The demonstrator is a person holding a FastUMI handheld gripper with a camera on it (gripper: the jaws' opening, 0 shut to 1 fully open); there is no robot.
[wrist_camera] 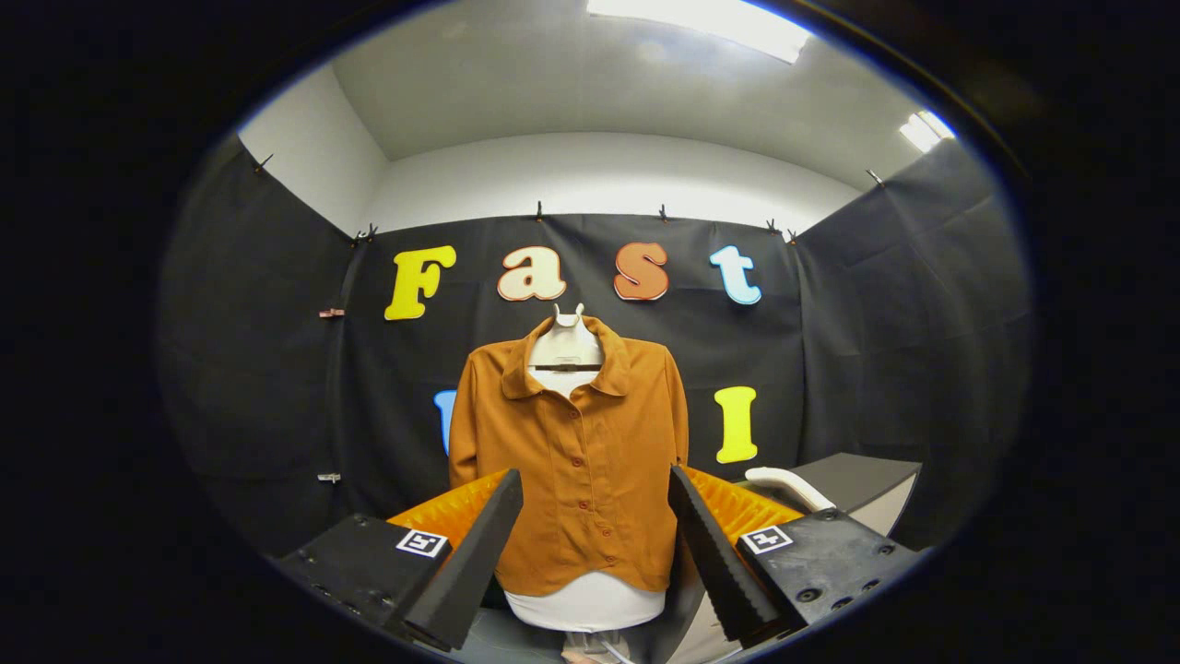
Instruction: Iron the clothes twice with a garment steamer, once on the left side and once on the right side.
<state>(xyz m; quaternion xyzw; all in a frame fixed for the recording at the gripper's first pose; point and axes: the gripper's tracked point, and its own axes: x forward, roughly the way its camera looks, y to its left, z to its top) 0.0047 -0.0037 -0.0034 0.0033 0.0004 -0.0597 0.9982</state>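
Note:
An orange-brown button shirt [576, 461] hangs on a white mannequin torso [565, 349] straight ahead, in front of the black cloth wall. My gripper [595, 484] is open, its two black fingers [479, 544] spread wide with nothing between them, and the shirt is framed well beyond them. A white curved handle, probably the garment steamer [788, 486], lies on a dark surface beyond the right finger. The steamer's body is hidden behind the gripper.
A dark grey table or box [862, 480] stands to the right of the mannequin and carries the white handle. Black cloth walls close in the booth on the left, back and right.

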